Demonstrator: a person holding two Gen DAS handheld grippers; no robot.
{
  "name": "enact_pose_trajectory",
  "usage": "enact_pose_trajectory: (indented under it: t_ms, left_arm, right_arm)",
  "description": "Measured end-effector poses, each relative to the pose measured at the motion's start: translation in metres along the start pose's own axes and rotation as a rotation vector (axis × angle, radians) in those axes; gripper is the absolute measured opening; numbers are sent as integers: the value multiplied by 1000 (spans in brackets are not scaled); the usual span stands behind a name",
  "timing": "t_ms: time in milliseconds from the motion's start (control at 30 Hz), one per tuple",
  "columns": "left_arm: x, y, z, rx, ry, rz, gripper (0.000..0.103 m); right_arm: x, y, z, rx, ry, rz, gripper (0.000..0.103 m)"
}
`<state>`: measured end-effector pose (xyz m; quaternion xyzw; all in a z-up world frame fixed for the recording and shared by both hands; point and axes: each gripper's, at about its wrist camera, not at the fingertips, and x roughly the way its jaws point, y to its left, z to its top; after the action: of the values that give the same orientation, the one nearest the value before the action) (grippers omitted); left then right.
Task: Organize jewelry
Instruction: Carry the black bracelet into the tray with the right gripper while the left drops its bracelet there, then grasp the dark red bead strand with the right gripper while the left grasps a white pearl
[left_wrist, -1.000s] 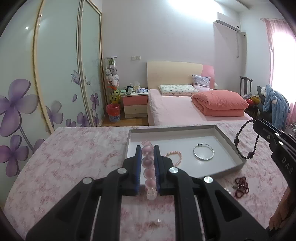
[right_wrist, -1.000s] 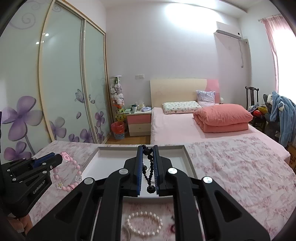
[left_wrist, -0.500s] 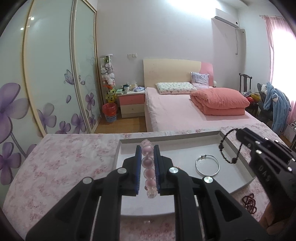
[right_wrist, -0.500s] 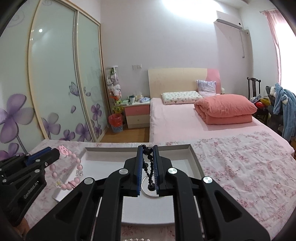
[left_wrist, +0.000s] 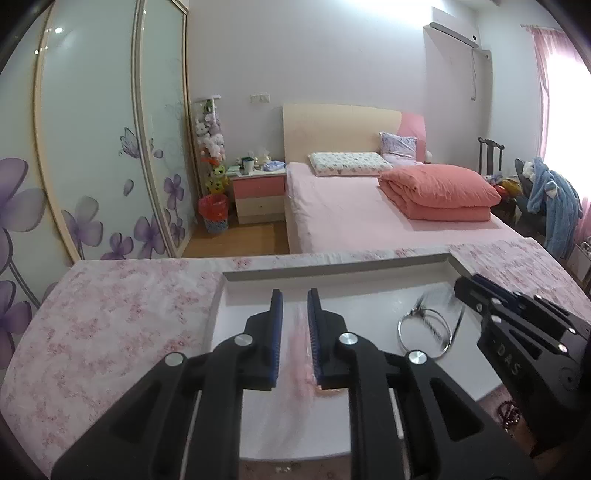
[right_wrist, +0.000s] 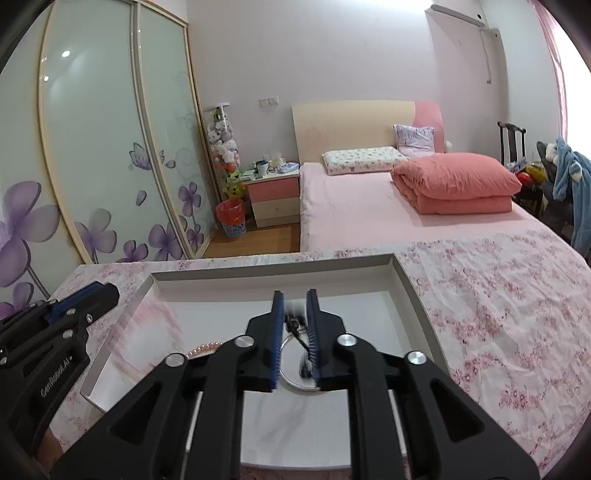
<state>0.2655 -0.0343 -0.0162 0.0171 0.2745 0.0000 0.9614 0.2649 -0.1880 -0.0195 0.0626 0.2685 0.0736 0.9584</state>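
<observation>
A white tray (left_wrist: 332, 271) lies on the pink floral tablecloth (left_wrist: 110, 325). My left gripper (left_wrist: 294, 295) hovers over the tray's left part with its jaws opening. The pink bead bracelet (left_wrist: 301, 354) is a blurred streak dropping between them, free of the pads. My right gripper (right_wrist: 294, 295) is over the tray (right_wrist: 273, 264), jaws opening too. The black bead bracelet (right_wrist: 295, 325) hangs blurred in the gap above a silver bangle (right_wrist: 291, 384). Each view shows the other gripper: the right one (left_wrist: 465, 286) and the left one (right_wrist: 107, 295).
A small pink pearl bracelet (right_wrist: 207, 347) lies in the tray beside the silver bangle (left_wrist: 402, 339). A dark red bead bracelet (left_wrist: 508, 421) rests on the cloth right of the tray. Behind the table stand a bed (left_wrist: 369, 214) and sliding wardrobe doors (left_wrist: 92, 147).
Both grippers moved forward and down over the tray. Both were shut on their bracelets; now the jaws stand apart and the pink and black bracelets blur as they fall.
</observation>
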Motion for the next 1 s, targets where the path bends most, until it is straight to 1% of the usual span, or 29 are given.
enact_pose_trajectory:
  t_ms: [33,67,433,533,600,767,900,967,1000]
  left_arm:
    - [0,0,1,-2,-1,0,17]
    - [-1,2,1,-7,-3,3,19]
    - [-15,18,-2,-12,-8,53,20]
    - [-24,26,-7,-23,-5,61,28]
    - [-35,33,-15,-24,-2,68,32]
    - [-62,52,-39,-36,26,73,39]
    - [-84,66,-63,-40,51,77,42]
    - [-93,70,-73,-36,60,79,43]
    - [-98,73,-78,-33,65,80,45]
  right_arm:
    - [0,-1,0,3,-2,-2,37]
    - [-2,-4,0,9,-10,-12,40]
    - [-17,-10,2,25,-27,-31,41]
    - [-25,-10,-2,16,-25,-32,41]
    - [-33,-10,-8,8,-14,-32,41]
    - [-53,-16,-22,-7,29,-25,41]
    - [-73,-22,-39,-29,66,-30,47]
    - [-82,-25,-47,-41,84,-33,47]
    - [-87,-27,-53,-47,97,-39,47]
